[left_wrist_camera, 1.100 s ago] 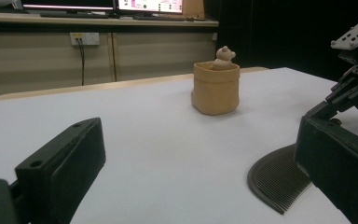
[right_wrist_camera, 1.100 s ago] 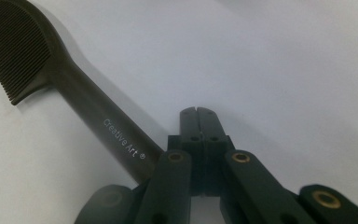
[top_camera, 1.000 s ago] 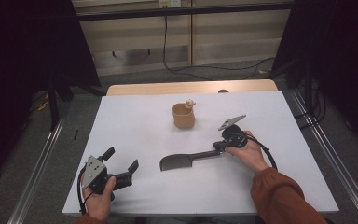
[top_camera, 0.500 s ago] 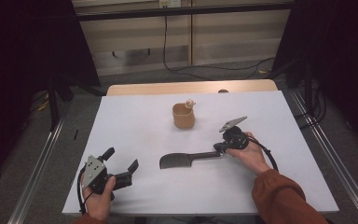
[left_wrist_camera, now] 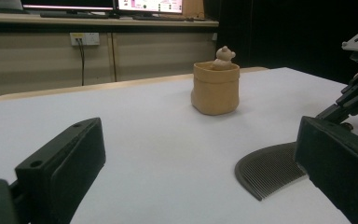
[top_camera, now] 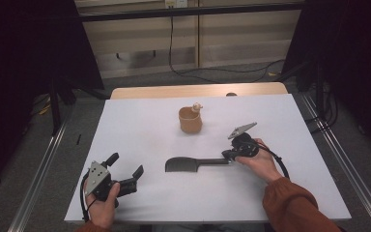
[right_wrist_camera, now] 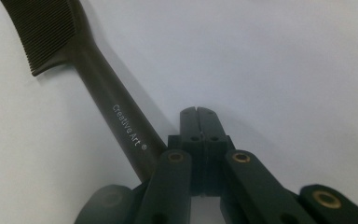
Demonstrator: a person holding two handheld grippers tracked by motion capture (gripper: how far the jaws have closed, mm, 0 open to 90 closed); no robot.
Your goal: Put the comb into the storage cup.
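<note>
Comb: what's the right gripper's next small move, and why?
Probably open the right gripper and shift it sideways so its jaws straddle the handle of the comb. In the right gripper view the jaws are shut on each other with nothing between them. The handle runs beside them and under the linkage, flat on the white table, so it does not look gripped.

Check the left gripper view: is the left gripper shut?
No, the left gripper stands open, its two black jaws wide apart with bare table between them.
</note>
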